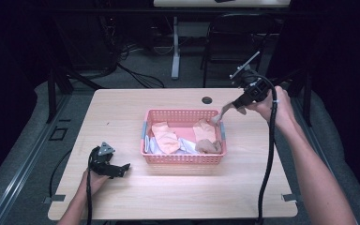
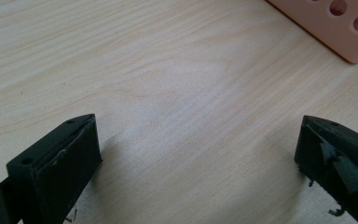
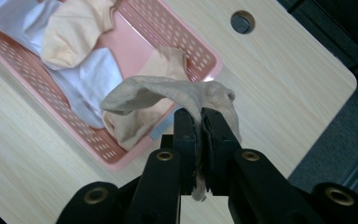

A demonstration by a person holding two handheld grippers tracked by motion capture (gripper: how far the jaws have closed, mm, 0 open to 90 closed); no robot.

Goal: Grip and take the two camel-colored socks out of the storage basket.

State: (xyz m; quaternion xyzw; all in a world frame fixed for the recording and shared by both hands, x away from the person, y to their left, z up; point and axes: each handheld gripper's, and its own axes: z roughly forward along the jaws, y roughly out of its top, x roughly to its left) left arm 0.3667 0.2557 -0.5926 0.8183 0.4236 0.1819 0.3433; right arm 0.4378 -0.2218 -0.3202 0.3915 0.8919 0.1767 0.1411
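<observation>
A light wooden table [image 1: 178,192] has a pink plastic basket [image 1: 183,158] with little holes sitting near its middle. Inside the basket lie soft bits of clothing: a peach sock [image 1: 165,138] on the left, a white sock [image 1: 185,146] in the middle near the front wall, and a tan sock [image 1: 207,137] on the right. In the right gripper view the same basket [image 3: 192,51] sits on the table [image 3: 279,84] below the jaws, with the white sock [image 3: 81,77] and the peach sock [image 3: 74,32] inside it.

The right gripper [image 1: 236,104] is held up in the air at the far right corner of the basket. Its two black jaws are pressed together on a beige sock [image 3: 177,93]. The sock is lifted clear of the basket and flops over to one side of the jaws, with a short end hanging down on the other side. In the high view this beige sock [image 1: 219,114] dangles just above the basket's far right corner.

The left gripper [image 1: 123,168] rests low over the table, near the front left, just left of the basket. Its jaws are spread wide apart with only bare wood [image 2: 177,102] between them. A corner of the pink basket [image 2: 340,28] shows beyond the jaws.

A small round dark hole [image 1: 207,100] is in the table top behind the basket. A black chair [image 1: 234,42] and a table leg [image 1: 175,47] stand on the floor beyond the table.
</observation>
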